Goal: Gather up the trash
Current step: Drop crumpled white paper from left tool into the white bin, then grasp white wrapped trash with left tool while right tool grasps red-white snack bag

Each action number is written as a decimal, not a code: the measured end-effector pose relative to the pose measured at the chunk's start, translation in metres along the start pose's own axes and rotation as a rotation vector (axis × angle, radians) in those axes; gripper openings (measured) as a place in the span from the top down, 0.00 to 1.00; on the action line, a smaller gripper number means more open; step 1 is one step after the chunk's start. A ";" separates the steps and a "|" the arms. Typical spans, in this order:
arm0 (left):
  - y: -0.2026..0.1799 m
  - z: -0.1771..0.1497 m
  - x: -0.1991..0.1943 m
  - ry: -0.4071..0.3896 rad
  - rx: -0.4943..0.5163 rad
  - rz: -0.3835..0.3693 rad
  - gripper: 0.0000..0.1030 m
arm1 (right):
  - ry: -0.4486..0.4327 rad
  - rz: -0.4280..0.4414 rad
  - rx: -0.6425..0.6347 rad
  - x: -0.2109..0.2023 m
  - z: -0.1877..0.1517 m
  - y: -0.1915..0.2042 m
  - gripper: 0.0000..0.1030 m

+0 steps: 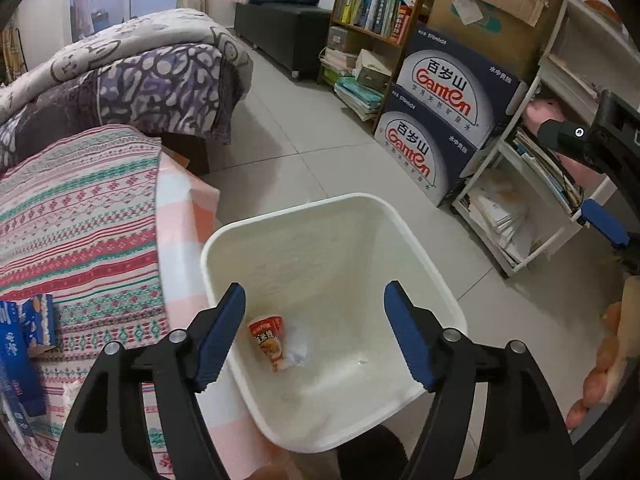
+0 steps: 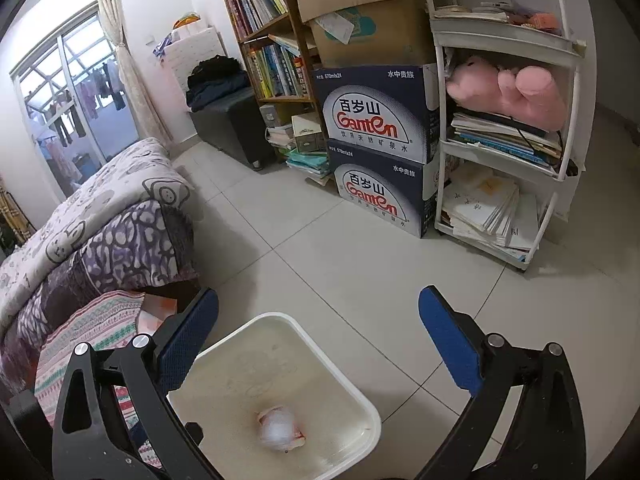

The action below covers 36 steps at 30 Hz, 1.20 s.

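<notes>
A white plastic trash bin [image 1: 404,220] stands on the tiled floor beside the bed. Inside it lie a red and orange snack wrapper [image 1: 269,341] and a crumpled white tissue [image 1: 298,346]. My left gripper [image 1: 314,334] is open and empty, hovering over the bin's mouth. In the right wrist view the bin [image 2: 340,372] is below my right gripper [image 2: 320,344], which is open and empty; a blurred white tissue with a bit of wrapper [image 2: 278,426] shows inside the bin. The right gripper also shows at the right edge of the left wrist view [image 1: 592,184].
A striped blanket [image 1: 76,232] covers the bed at left, with blue cartons [image 1: 28,344] on it. Stacked Ganten water boxes [image 2: 380,148], a bookshelf [image 2: 268,40] and a white rack [image 2: 504,152] with papers and a pink plush line the far wall.
</notes>
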<state>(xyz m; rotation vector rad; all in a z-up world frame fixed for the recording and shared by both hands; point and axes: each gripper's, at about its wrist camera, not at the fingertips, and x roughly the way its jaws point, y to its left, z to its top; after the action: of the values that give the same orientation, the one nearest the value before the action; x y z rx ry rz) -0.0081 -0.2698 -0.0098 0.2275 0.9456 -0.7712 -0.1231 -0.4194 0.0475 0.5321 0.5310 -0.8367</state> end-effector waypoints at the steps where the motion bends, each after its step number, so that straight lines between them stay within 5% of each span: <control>1: 0.002 -0.001 -0.002 -0.003 0.003 0.005 0.30 | 0.001 -0.001 -0.006 -0.001 -0.001 0.001 0.07; 10: 0.027 -0.013 -0.018 0.021 0.014 0.099 0.21 | 0.066 0.033 -0.075 0.004 -0.016 0.020 0.07; 23: 0.109 -0.050 -0.035 0.237 -0.004 0.288 0.19 | 0.163 0.120 -0.228 0.000 -0.051 0.073 0.07; 34: 0.168 -0.081 -0.026 0.441 -0.103 0.264 0.20 | 0.273 0.204 -0.351 -0.004 -0.083 0.113 0.07; 36: 0.174 -0.085 -0.023 0.460 -0.115 0.257 0.28 | 0.300 0.214 -0.352 -0.006 -0.089 0.116 0.07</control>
<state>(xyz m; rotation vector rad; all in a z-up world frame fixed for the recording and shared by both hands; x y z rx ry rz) 0.0478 -0.0916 -0.0667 0.4277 1.3599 -0.4300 -0.0536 -0.2954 0.0114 0.3818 0.8616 -0.4458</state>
